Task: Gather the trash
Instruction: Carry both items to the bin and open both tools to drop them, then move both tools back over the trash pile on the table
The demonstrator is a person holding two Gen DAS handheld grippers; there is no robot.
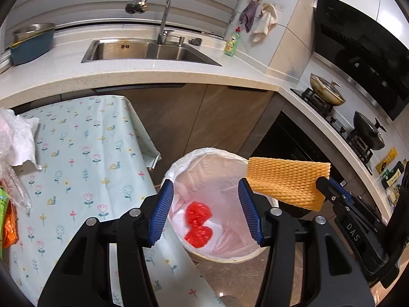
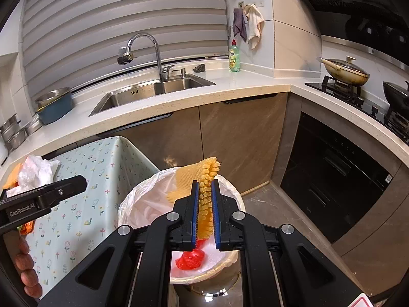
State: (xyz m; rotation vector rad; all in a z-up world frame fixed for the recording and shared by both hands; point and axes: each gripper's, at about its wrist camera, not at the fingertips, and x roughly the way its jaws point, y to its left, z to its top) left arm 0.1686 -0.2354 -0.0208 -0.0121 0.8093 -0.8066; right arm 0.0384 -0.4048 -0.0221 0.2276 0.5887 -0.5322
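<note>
A trash bin [image 1: 179,165] lined with a white bag stands on the floor beside the table; it also shows in the right wrist view [image 2: 133,202]. Red crumpled trash [image 1: 198,223] lies inside it, and shows again in the right wrist view [image 2: 190,257]. My left gripper [image 1: 205,212] is open and empty above the bin. My right gripper [image 2: 205,212] is shut on a yellow foam net sleeve [image 2: 205,204] and holds it over the bin's rim; the sleeve also shows in the left wrist view [image 1: 286,183]. More trash [image 1: 18,138] lies on the table's left side.
The table [image 1: 84,153] has a flowered cloth. Behind are the counter with a sink [image 1: 150,51], a dish soap bottle [image 1: 232,41] and a blue pot [image 1: 32,44]. A stove with pans [image 1: 327,90] is on the right, above a dark oven.
</note>
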